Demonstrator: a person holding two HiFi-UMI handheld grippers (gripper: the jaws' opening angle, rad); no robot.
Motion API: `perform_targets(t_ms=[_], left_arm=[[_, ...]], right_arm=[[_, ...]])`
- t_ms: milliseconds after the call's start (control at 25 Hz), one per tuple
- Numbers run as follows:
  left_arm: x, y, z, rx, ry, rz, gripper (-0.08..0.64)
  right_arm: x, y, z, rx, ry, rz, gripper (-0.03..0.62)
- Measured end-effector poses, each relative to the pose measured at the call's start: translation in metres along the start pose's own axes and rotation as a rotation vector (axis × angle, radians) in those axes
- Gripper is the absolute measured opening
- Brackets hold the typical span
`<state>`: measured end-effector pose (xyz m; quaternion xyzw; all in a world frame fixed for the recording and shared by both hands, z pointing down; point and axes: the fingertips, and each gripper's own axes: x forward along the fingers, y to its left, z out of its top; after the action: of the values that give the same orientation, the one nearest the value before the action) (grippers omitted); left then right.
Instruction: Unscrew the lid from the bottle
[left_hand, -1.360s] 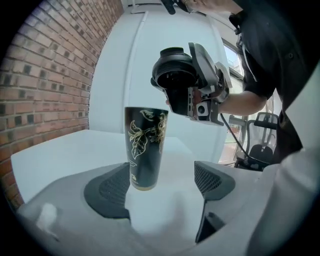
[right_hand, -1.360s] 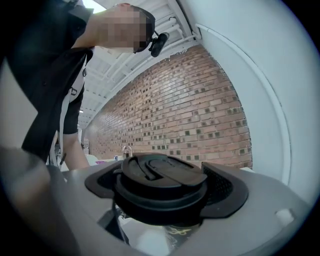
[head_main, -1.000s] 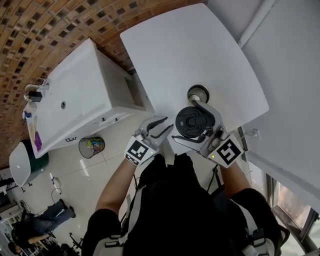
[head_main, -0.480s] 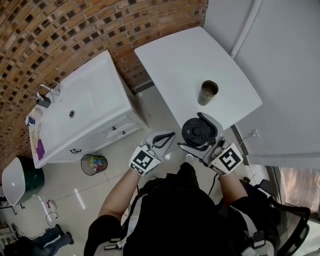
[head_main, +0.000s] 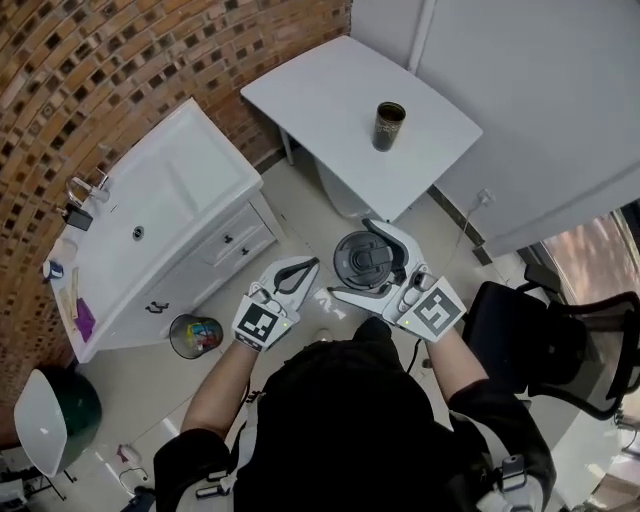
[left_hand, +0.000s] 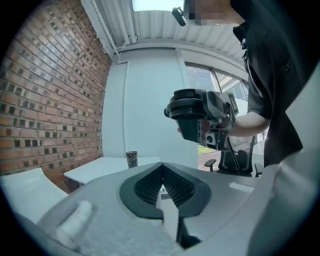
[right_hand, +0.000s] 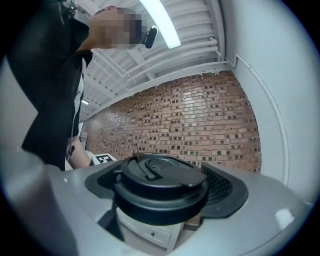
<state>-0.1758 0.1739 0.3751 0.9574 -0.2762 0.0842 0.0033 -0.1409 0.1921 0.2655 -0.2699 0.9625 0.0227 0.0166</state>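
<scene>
Risk: the lid (head_main: 368, 258) may slip from the right gripper (head_main: 362, 261), whose jaws pinch only its round rim. A tilt or a slackened squeeze would drop it to the floor, since it is held well clear of the table (head_main: 320, 100). The left gripper (head_main: 305, 268), also off the table, has its jaws pressed together on nothing. The lid is black and round, with a flip tab on top. The open bottle (head_main: 388, 126) stands upright on the table.

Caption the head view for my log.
Right tool grips the round black lid; left tool shut, empty; open dark bottle stands on the white table.
</scene>
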Motion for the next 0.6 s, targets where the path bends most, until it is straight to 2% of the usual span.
perform_targets(t_ms=[200,280,360,400,600], left_arm=[[-0.018,-0.029,0.01,-0.001,-0.045,-0.021,0.002],[-0.024,-0.04,0.018,-0.054,-0.054,-0.016,0.002],[-0.028,-0.054,0.029,-0.121,-0.105,-0.02,0.002],[-0.028,-0.062,0.033,-0.131,-0.13,-0.03,0.002],[-0.019,-0.082,0.027,-0.115,-0.115,-0.032,0.002]], right_arm=[[-0.044,0.023,0.0,-0.058,0.057,-0.026,0.484],[-0.063,0.027,0.001,-0.039,0.045,-0.061,0.483],[-0.089,0.03,0.001,-0.016,0.049,-0.097,0.483],[-0.102,0.03,-0.001,-0.011,0.064,-0.113,0.485],[-0.147,0.038,-0.024,-0.023,0.161,-0.13,0.485]])
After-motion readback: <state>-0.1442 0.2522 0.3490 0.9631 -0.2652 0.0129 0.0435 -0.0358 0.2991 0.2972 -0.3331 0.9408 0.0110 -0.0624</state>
